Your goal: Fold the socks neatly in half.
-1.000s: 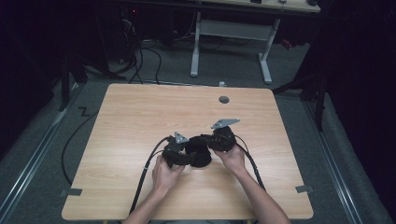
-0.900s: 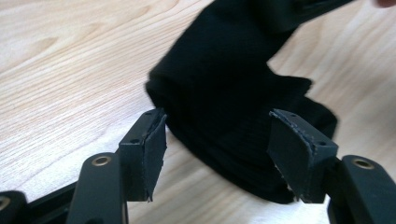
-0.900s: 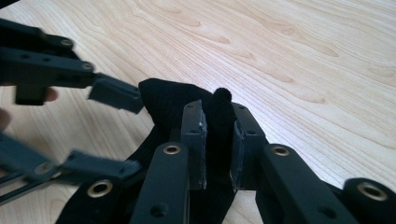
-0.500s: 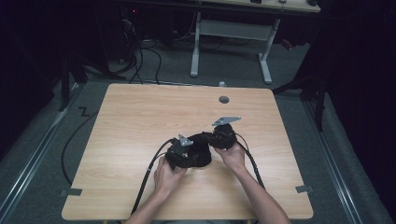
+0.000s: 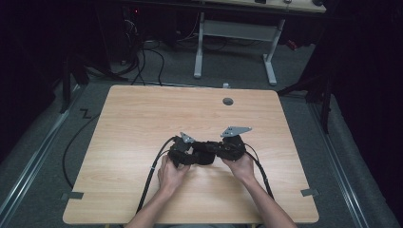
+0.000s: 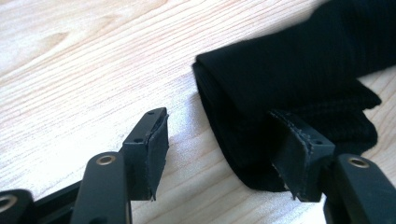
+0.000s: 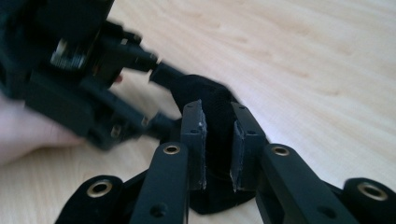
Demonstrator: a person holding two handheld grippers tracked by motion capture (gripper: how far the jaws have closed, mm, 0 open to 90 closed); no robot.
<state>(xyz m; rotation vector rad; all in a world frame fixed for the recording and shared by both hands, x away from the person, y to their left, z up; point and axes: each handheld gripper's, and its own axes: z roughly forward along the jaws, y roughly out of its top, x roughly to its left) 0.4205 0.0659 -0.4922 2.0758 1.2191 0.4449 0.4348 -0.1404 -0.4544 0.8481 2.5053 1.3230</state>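
Your right gripper [image 7: 218,149] has its jaws narrow and clamped on a black folded cloth [image 7: 215,126]; the ribbed fabric sits squeezed between the two pads and bulges out past their tips toward your left gripper [image 7: 88,65]. In the left gripper view your left gripper [image 6: 229,156] has its jaws wide, and they have just been closing a little. One pad [image 6: 303,158] lies against the near edge of the cloth [image 6: 289,79]; the other pad [image 6: 152,151] stands clear over bare bench [image 6: 84,60], apart from the fabric. So the cloth's folded end is partly between those jaws but not pinched.

From the high view, both grippers meet nose to nose at the middle of the bench [image 5: 142,123], left gripper [image 5: 183,151], right gripper [image 5: 230,148], with the dark cloth [image 5: 205,153] bridging them, lying on the wood. Your left hand [image 5: 172,173] and right hand [image 5: 241,165] hold the gripper bodies from the near side. There is no container on the bench, and the cloth is not in one.
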